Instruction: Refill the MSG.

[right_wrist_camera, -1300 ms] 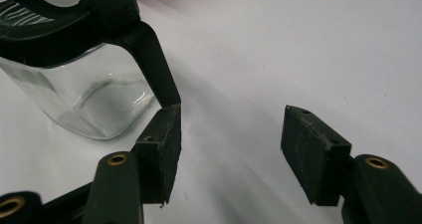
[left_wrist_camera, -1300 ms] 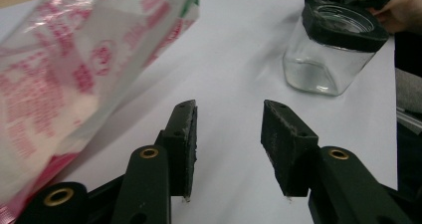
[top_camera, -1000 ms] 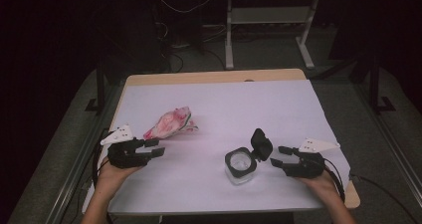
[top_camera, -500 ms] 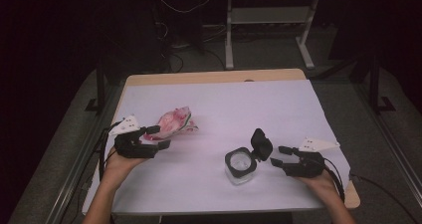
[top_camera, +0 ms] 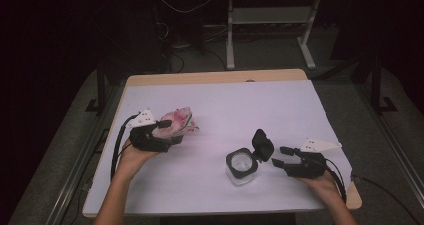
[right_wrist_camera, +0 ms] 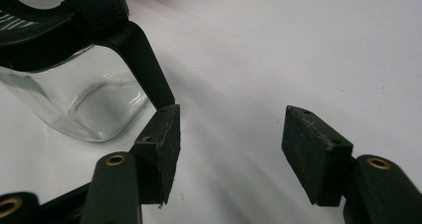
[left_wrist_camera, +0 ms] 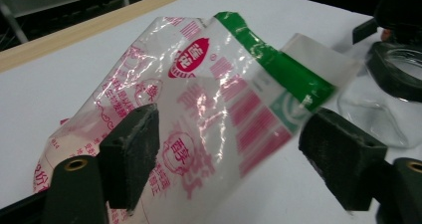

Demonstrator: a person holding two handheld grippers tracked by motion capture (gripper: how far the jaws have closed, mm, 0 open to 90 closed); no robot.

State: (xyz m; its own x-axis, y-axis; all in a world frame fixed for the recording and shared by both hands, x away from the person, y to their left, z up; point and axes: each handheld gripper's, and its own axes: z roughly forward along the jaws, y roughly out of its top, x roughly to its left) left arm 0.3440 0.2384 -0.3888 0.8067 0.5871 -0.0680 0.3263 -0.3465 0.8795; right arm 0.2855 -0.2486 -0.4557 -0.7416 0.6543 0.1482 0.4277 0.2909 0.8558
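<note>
A crinkly clear plastic bag (top_camera: 177,121) printed in pink with a green strip lies on the left of the white table (top_camera: 225,102). My left gripper (top_camera: 169,133) reaches into it from the near side. In the left gripper view the bag (left_wrist_camera: 209,94) lies between and behind the jaws of my left gripper (left_wrist_camera: 234,159); they have just been opening and the pads stand clear of it. A small square glass jar (top_camera: 241,167) stands right of centre with its black lid (top_camera: 262,144) flipped up. My right gripper (top_camera: 281,155) rests open just right of that lid, and my right gripper (right_wrist_camera: 231,149) has nothing between its pads beside the jar (right_wrist_camera: 74,94).
The jar (left_wrist_camera: 383,94) stands a short way beyond the bag as the left gripper view looks at it. A wooden table edge (top_camera: 215,77) runs along the far side. Beyond it are a metal stand (top_camera: 270,30) and cables on the dark floor.
My left gripper has moved away from the near edge up to the bag, and its jaws stand wider. The right gripper and the jar have stayed put.
</note>
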